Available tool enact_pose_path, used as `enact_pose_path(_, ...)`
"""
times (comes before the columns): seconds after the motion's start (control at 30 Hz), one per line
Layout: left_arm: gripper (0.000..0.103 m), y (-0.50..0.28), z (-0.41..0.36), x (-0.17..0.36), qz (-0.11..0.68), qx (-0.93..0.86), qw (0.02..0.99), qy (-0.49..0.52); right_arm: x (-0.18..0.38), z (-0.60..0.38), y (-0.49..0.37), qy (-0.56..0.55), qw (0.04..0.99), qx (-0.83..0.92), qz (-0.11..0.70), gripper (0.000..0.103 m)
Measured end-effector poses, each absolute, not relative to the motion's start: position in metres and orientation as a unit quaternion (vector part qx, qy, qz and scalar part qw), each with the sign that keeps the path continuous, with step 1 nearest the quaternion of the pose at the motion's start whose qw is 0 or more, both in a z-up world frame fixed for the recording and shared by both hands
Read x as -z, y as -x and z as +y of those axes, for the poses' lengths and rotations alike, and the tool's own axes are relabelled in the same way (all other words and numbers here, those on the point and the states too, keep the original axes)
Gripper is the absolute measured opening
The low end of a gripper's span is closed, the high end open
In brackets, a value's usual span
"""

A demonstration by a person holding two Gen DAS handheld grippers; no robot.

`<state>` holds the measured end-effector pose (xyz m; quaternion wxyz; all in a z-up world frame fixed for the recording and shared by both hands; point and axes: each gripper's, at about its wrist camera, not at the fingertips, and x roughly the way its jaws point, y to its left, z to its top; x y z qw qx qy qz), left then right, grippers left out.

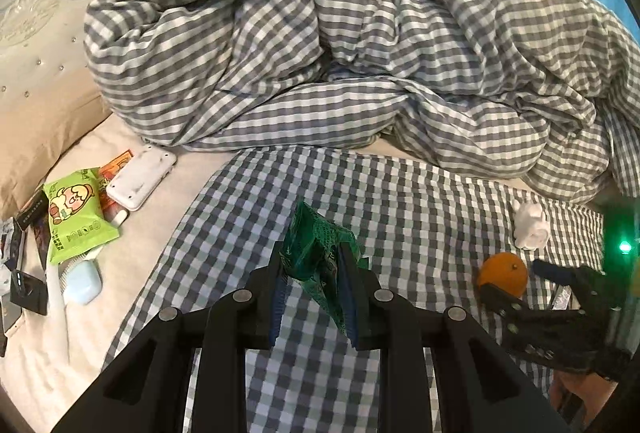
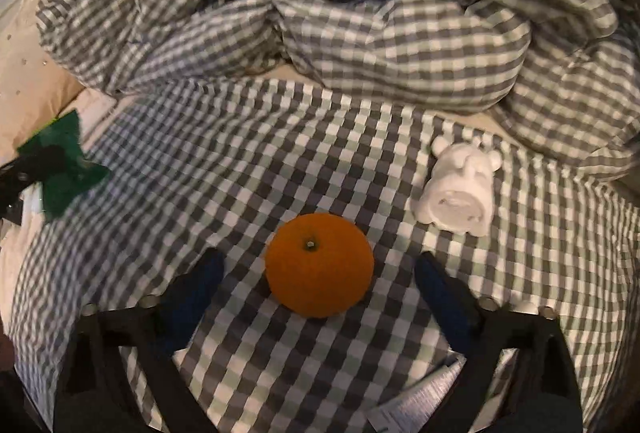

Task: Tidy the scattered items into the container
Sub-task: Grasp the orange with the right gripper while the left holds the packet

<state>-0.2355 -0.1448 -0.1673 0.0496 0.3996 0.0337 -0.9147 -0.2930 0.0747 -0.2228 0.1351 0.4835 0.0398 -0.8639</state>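
Left gripper jaws clamp a green packet; right gripper jaws wide open around the orange. Next: close. Container not visible, maybe off-frame.

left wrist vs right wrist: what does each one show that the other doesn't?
Left wrist only: the clutter pile at far left, with a lime-green snack pack, white device and light-blue case.

Right wrist only: a silvery printed packet by the lower edge.

Both: the left tongs shut on a green packet, the right tongs open around the orange, the white figurine, and the rumpled gingham duvet.
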Motion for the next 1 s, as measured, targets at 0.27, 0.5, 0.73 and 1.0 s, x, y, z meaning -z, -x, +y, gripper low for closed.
enact_pose_path(0.27,0.024,0.231,-0.146,0.17,0.038,0.913,0.05,-0.402,0.232,0.077,0.297,-0.493,0.134,0.859,0.033,0.057)
enact_pose_path(0.5,0.024,0.225,-0.139,0.157,0.037,0.917,0.047,-0.394,0.212,0.085,0.281,-0.475,0.141,0.869,0.024,0.057)
enact_pose_path(0.73,0.024,0.211,-0.117,0.123,0.029,0.927,0.035,-0.373,0.163,0.098,0.255,-0.437,0.142,0.888,0.018,0.057)
enact_pose_path(1.0,0.024,0.179,-0.083,0.077,0.018,0.938,0.017,-0.345,0.098,0.137,0.207,-0.39,0.121,0.913,0.004,0.057)
